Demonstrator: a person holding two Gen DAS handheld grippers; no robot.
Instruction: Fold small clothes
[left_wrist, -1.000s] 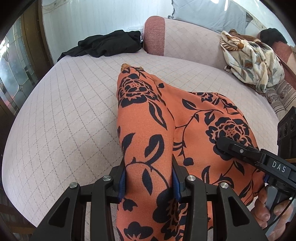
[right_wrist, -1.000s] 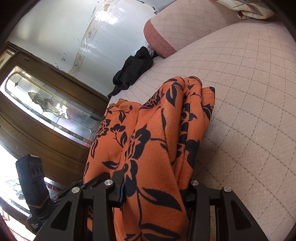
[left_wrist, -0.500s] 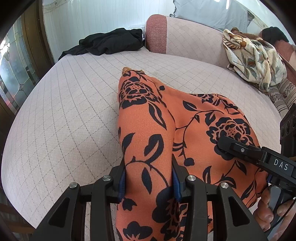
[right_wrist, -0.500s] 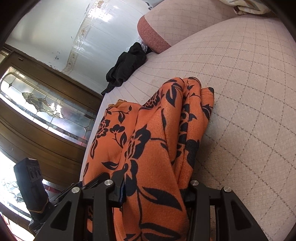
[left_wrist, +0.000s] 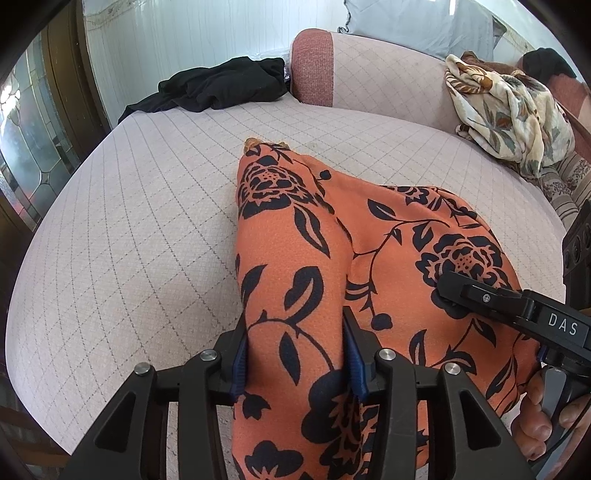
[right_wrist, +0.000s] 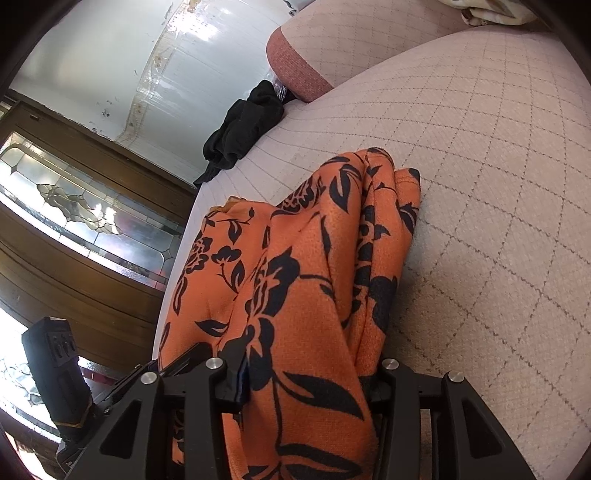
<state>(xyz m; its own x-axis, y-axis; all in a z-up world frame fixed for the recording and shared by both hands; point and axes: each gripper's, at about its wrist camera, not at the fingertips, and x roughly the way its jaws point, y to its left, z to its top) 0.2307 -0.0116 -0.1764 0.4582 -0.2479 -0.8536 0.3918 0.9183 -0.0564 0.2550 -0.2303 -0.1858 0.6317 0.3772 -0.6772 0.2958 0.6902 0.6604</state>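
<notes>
A: Right under your hands, both tools have the orange cloth (left_wrist: 291, 295) bunched between their fingers. The left gripper (left_wrist: 295, 363) has its blue pads on a thick roll of it. The right gripper (right_wrist: 310, 376) has another bunch of it. Both sets of fingers have just been opening a little, yet the cloth fills each gap and the pads touch it, so you hold it with fingers about half open.

B: How far along am I?

A: I think you are midway. The cloth looks doubled over, with several layers stacked at its far edge. It is not flat and neat yet. You need to lay it down and smooth it.

B: What is it like?

A: It is soft and a bit bumpy, orange with black flowers and leaves. It hangs in round folds down onto the sofa seat (left_wrist: 129, 229). The seat is pale pink with a thin diamond grid.

B: And farther off?

A: A black garment (left_wrist: 218, 86) lies crumpled at the far end. A cream leafy cloth (left_wrist: 506, 114) sits in a heap against the back cushion.
</notes>
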